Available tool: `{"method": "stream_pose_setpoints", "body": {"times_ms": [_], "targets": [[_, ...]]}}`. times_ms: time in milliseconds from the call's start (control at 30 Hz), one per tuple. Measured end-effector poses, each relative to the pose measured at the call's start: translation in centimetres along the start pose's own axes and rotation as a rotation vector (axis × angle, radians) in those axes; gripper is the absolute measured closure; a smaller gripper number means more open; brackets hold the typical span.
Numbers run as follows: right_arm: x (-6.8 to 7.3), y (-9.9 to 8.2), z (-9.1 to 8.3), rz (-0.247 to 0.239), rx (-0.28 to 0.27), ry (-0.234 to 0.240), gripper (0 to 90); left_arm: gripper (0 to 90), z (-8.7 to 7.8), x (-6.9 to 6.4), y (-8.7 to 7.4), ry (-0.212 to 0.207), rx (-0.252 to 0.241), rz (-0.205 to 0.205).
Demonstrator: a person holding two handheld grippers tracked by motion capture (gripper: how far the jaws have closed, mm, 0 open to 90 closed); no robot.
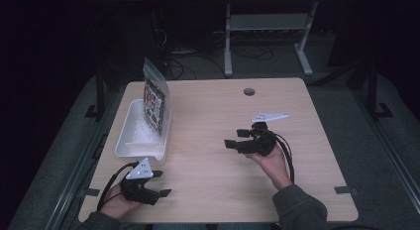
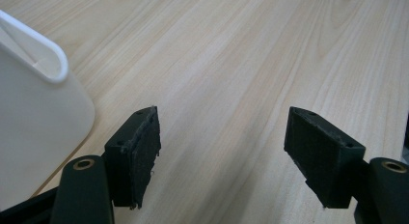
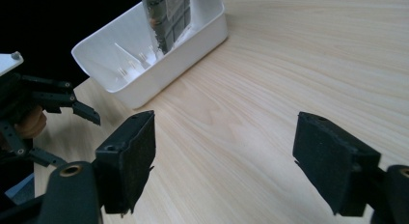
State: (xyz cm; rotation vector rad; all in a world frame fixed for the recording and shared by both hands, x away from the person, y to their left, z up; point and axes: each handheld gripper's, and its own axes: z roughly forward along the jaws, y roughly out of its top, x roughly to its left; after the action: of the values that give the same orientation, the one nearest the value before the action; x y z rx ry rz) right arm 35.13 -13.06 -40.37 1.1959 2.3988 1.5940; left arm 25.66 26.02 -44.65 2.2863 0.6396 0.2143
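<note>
A white plastic bin (image 1: 164, 135) stands near the table's left edge, and a clear zip bag (image 1: 154, 103) with printed contents stands upright in its far end. My left gripper (image 1: 162, 183) is at the front left, just in front of the bin, open with nothing between its jaws. In the left gripper view the gripper (image 2: 222, 147) shows bare wood between the pads, with the bin's corner (image 2: 38, 118) at its left. My right gripper (image 1: 235, 138) hovers right of centre, open and empty, pointing left. The right gripper view (image 3: 224, 156) shows the bin (image 3: 159, 72), the bag (image 3: 169, 11) and the left gripper (image 3: 48, 103).
The wooden table (image 1: 213, 180) has a round cable hole (image 1: 249, 91) near its far edge. Behind the table stands a grey desk frame (image 1: 267, 22) among floor cables. Dark floor surrounds the table on all sides.
</note>
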Motion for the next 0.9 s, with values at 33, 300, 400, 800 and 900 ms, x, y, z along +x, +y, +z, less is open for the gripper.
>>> {"method": "stream_pose_setpoints", "body": {"times_ms": [33,300,400,800,900], "targets": [[-0.1,-0.1,-0.3,-0.003,-0.003,-0.003,22.1,28.1,0.0,0.0,0.0,0.0,0.0,0.0],[-0.7,-1.1,-2.2,0.01,-0.014,-0.017,22.0,27.4,0.1,0.0,0.0,-0.002,0.001,-0.003],[-0.9,-1.4,-2.6,0.007,-0.005,-0.022,21.8,27.0,0.1,0.0,0.0,-0.001,0.0,-0.004],[-1.4,-3.4,-4.7,0.023,0.018,-0.041,20.8,26.1,0.1,0.0,0.0,0.001,-0.003,-0.01],[-1.6,-4.0,-5.3,0.038,0.015,-0.039,21.0,25.9,0.1,0.1,0.0,0.003,-0.004,-0.011]]}}
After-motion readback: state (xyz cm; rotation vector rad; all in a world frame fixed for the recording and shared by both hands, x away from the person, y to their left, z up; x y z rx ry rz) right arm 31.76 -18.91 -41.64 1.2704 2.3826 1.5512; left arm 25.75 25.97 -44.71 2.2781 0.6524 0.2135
